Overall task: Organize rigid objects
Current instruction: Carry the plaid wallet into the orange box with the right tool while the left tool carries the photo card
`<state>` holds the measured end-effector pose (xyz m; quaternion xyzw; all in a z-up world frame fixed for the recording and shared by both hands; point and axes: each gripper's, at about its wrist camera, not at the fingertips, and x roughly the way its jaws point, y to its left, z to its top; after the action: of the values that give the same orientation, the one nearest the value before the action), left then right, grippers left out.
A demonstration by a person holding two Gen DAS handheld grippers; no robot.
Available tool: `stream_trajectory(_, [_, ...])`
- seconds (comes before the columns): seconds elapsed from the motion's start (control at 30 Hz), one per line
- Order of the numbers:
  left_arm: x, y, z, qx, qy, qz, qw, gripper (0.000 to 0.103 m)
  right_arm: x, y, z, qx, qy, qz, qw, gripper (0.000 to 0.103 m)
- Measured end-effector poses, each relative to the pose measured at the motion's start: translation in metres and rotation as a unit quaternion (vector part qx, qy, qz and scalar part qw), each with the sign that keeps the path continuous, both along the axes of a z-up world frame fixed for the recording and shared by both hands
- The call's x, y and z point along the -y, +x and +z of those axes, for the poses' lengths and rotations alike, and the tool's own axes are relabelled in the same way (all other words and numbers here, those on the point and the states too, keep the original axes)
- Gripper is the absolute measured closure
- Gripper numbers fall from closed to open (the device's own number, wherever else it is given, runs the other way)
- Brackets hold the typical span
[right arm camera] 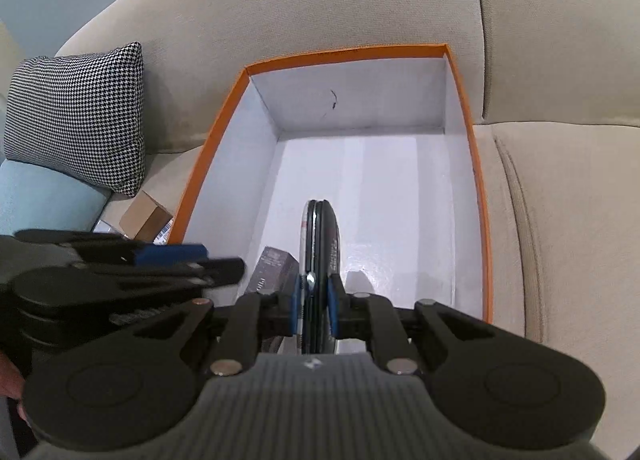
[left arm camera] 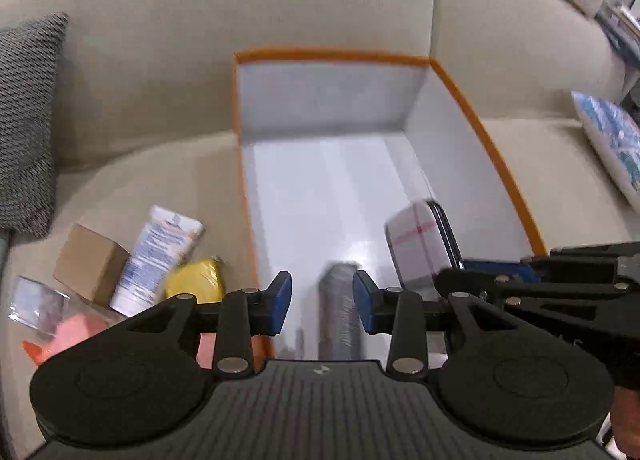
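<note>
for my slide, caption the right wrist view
Right gripper lowers a flat tin on edge into the orange-rimmed box on the sofa.

No wording can be read anywhere. Left of the orange-rimmed box point(left arm camera: 486, 139), a white tube point(left arm camera: 154, 256) carries blue and orange print, blurred beyond reading. Inside the box, a dark carton point(right arm camera: 276, 270) shows pale lettering and a flat tin point(left arm camera: 416, 246) shows red lines, both illegible.

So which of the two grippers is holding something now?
The right gripper: its blue pads are shut on the thin tin, held on edge over the orange-rimmed box. The left gripper is open and holds nothing.
</note>
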<state>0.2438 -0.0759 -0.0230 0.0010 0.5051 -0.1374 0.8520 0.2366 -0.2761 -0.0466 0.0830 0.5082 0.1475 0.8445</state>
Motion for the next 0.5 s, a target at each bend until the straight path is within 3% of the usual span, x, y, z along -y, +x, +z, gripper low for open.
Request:
stream_trajectory(0.2, [-0.040,-0.009,0.022,0.042,-0.076,0.046,0.9952,0.065,-0.005,0.002,-0.001,-0.001,0.008,0.005,1.000,0.089])
stream_trajectory(0.37, [-0.077,-0.007,0.020,0.018,-0.129,0.087,0.9876,0.066,-0.011,0.002,0.001,0.001,0.015,0.009,1.000,0.089])
stream_trajectory(0.5, [-0.090,-0.007,0.005,-0.015,-0.169,0.102,0.9801,0.072,-0.016,0.004,-0.002,-0.006,0.030,0.014,0.999,0.089])
